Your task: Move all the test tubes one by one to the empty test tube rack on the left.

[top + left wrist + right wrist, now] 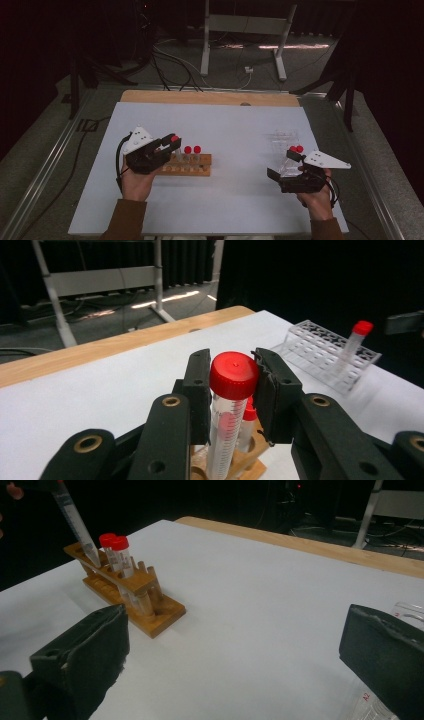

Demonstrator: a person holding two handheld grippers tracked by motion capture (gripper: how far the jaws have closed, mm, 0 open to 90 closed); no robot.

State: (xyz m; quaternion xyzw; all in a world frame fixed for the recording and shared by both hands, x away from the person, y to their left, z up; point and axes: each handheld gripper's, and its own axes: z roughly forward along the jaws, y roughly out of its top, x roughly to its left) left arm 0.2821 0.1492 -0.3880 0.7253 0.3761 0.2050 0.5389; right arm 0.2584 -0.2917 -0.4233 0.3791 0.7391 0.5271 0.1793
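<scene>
Left gripper (234, 390): clenched on a red-capped tube (227, 405), jaws pressing just under the cap from both sides; in the high view it sits left of centre in the frame.
Held tube: upright to slightly tilted, its pointed lower end over the near end of the wooden rack (192, 166), seen at the upper left of the right gripper view; whether the tip touches the rack I cannot tell.
Wooden rack: left of centre on the white table (225, 130) in the high view, with two more red-capped tubes (192, 150) standing in it side by side.
Right gripper (235, 655): released, its two jaws wide apart at the lower corners of its own view with bare table between them; at the lower right of the high view.
Clear plastic rack (327, 352): right side of the left gripper view, one red-capped tube (352, 347) leaning in it.
Table edge: wooden strip (210, 97) along the far side.
</scene>
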